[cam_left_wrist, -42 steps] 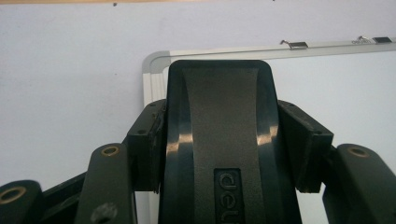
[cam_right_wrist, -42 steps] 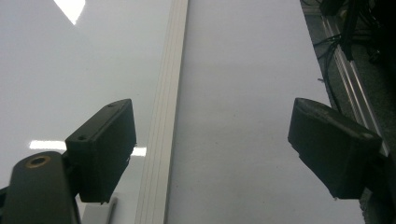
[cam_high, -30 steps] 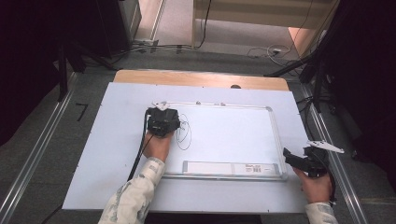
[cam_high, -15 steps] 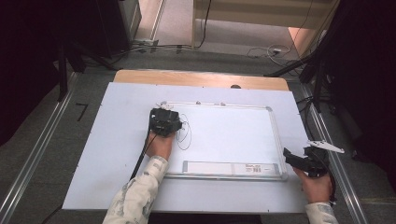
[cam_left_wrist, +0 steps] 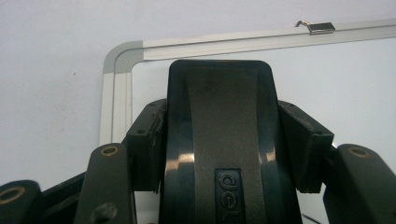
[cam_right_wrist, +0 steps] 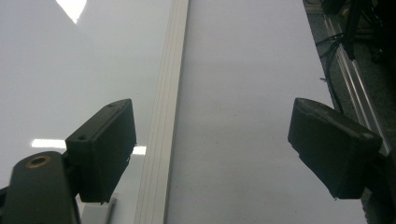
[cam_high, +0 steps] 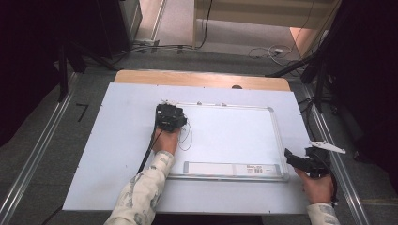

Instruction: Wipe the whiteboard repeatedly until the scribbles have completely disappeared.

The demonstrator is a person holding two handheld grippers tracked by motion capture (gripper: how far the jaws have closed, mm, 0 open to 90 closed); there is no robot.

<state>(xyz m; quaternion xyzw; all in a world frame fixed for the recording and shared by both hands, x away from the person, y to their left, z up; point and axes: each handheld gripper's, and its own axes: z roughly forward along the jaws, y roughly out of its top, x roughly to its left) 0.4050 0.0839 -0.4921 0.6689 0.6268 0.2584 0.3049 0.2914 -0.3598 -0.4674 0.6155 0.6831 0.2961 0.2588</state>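
Note:
A white-surfaced whiteboard (cam_high: 234,131) with a silver frame lies flat on the white table. My left gripper (cam_high: 170,116) hovers over its far left corner, shut on a black board eraser (cam_left_wrist: 219,121) that carries a raised logo. The frame's rounded corner (cam_left_wrist: 116,53) lies just beyond the eraser. Thin dark pen lines (cam_high: 187,137) mark the board beside the left hand. My right gripper (cam_high: 293,159) rests by the board's near right corner, open with nothing between its fingers (cam_right_wrist: 105,144). The board's frame edge (cam_right_wrist: 166,116) runs between its jaws.
A pale strip with a barcode label (cam_high: 230,169) runs along the board's near edge. A small metal hanger clip (cam_left_wrist: 320,27) sits on the far frame. The white table top (cam_high: 112,140) ends in a wooden strip (cam_high: 202,78) at the back; cables and rails flank it.
My left gripper, with the eraser, has slid slightly to the right along the board's far left corner. The right gripper has stayed put.

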